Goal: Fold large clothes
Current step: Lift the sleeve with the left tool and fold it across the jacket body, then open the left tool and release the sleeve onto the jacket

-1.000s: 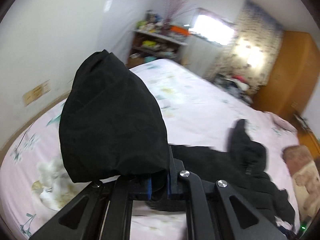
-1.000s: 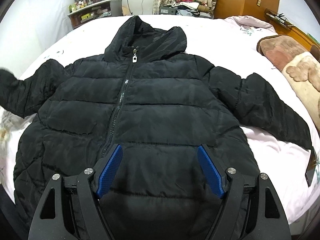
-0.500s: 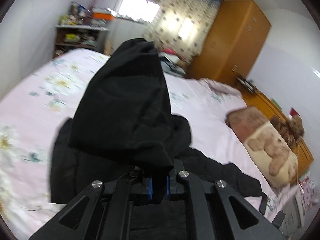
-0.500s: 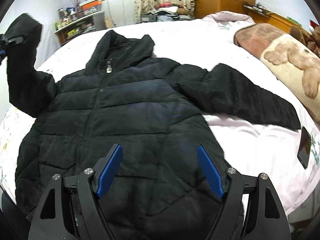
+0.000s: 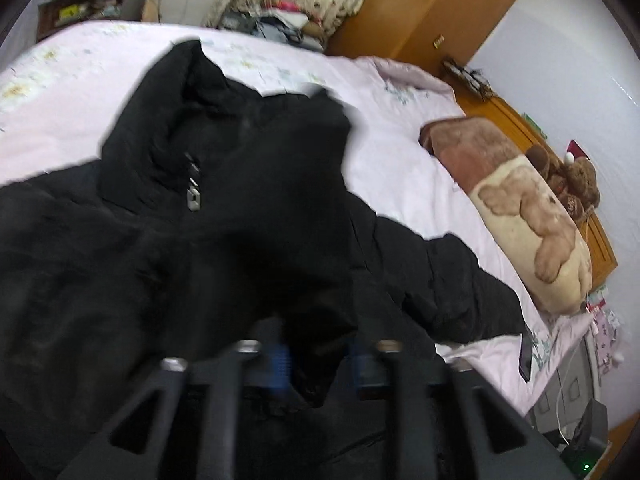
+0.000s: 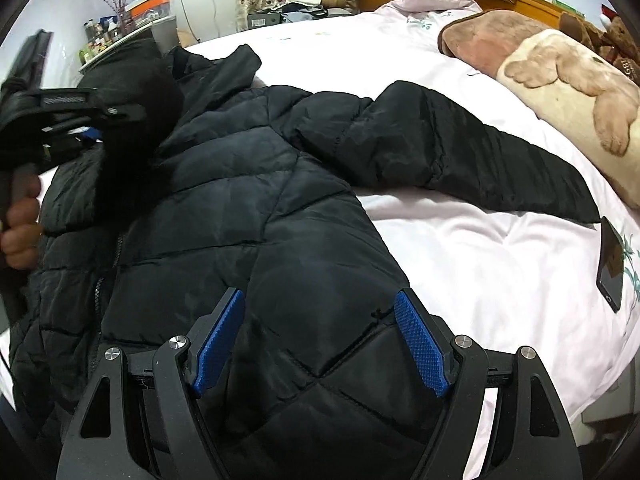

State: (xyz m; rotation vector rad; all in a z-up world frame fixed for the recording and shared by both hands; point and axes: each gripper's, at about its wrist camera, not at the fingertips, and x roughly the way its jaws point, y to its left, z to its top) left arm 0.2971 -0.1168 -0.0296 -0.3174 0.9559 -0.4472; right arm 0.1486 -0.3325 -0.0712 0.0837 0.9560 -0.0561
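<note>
A black quilted hooded jacket [image 6: 280, 216] lies face up on a pink bed [image 6: 480, 248]. Its hood [image 5: 160, 120] points to the far side. One sleeve [image 6: 480, 160] is spread out to the right. My left gripper [image 5: 318, 356] has the other sleeve's cuff [image 5: 280, 216] between its blue pads, with the jaws a little apart, and holds it over the jacket's chest; it also shows in the right wrist view [image 6: 84, 128]. My right gripper [image 6: 320, 340] is open and empty, just above the jacket's lower front.
A black phone [image 6: 610, 268] lies on the bed past the spread sleeve's end. A brown and cream bear blanket [image 6: 560, 68] lies along the right edge. A wooden wardrobe [image 5: 432, 4] and a cluttered shelf [image 6: 132, 28] stand beyond the bed.
My left gripper has swung the sleeve from high over the bed's left side down onto the jacket's chest, and its jaws have parted slightly. My right gripper has shifted a little to the right.
</note>
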